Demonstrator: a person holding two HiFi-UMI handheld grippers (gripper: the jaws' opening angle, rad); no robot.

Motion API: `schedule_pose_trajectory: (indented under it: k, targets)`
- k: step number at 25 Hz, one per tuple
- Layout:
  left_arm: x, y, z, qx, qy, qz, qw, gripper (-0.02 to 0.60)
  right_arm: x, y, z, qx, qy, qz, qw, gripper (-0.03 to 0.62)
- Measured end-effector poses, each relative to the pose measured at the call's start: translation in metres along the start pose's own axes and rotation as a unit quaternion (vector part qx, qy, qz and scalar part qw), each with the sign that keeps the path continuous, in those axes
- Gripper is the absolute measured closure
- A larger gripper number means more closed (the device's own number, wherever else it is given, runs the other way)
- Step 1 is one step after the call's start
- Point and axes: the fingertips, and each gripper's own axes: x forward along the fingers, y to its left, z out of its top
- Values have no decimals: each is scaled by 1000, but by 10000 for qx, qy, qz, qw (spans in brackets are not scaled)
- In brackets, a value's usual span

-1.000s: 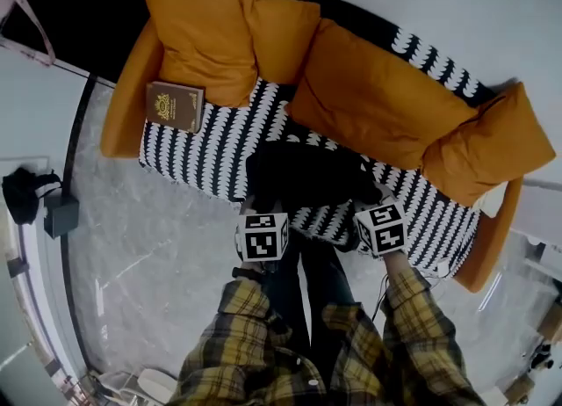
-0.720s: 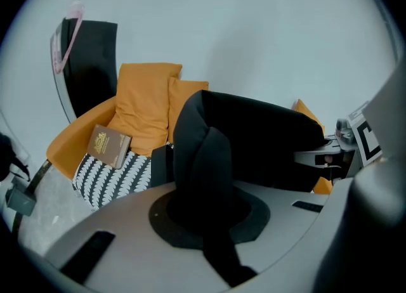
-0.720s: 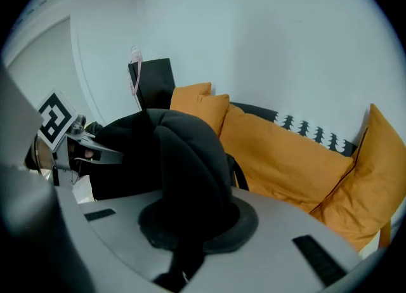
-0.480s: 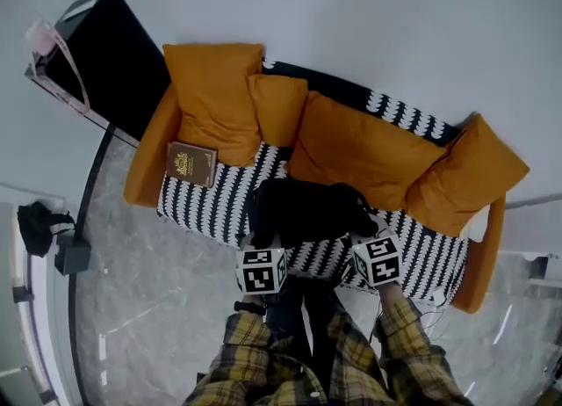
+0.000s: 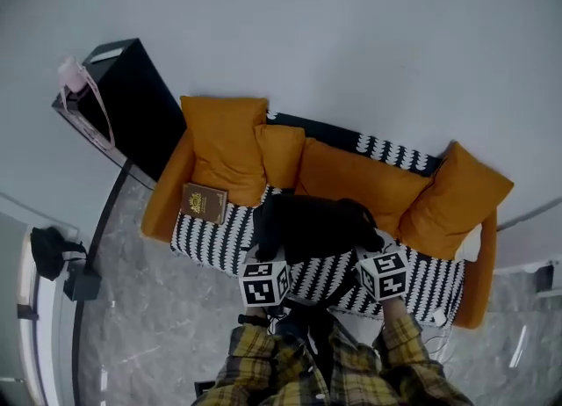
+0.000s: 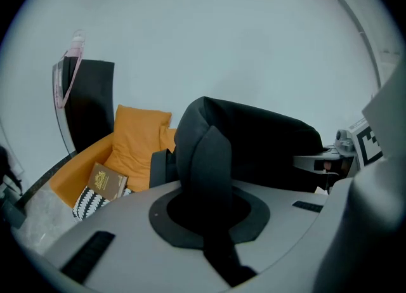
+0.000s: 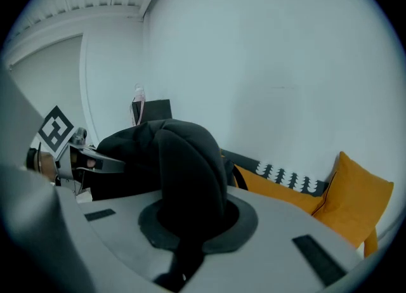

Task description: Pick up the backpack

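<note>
The black backpack [image 5: 312,227] hangs in the air in front of the sofa, held up from both sides. My left gripper [image 5: 266,265] is shut on a fold of its fabric at the left end, and the bag [image 6: 209,158] bulges up out of the jaws in the left gripper view. My right gripper [image 5: 378,259] is shut on the right end, with dark fabric [image 7: 181,165] bunched between its jaws. Each gripper's fingertips are buried in the cloth. The other gripper shows across the bag in each gripper view.
Behind the bag stands a sofa [image 5: 215,242] with a black-and-white patterned seat and orange cushions [image 5: 360,183]. A brown book [image 5: 204,203] lies on its left end. A black cabinet [image 5: 123,110] stands at the left, and a dark bag [image 5: 48,250] sits on the marble floor.
Both grippers have risen together with the backpack, lifting it off the sofa seat. The sofa now looks smaller and lower in the head view.
</note>
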Motion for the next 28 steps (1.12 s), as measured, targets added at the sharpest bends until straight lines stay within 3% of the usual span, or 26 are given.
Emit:
schedule_pose_trajectory:
  k: [15,19,28]
  targets:
    - [-72,-49,101,615,-879,-466,9931,543,-91,-4,96,-230,-1202,-197,9923,566]
    - [-89,-59,106,730,-1185,-494,9890,543,-110,0,100,-218,-1400,-220,9897,566]
    - [-127,-68,110,859,-1346,-836,9836,543,-147,18,110,-263,-1679,-161,9853,566]
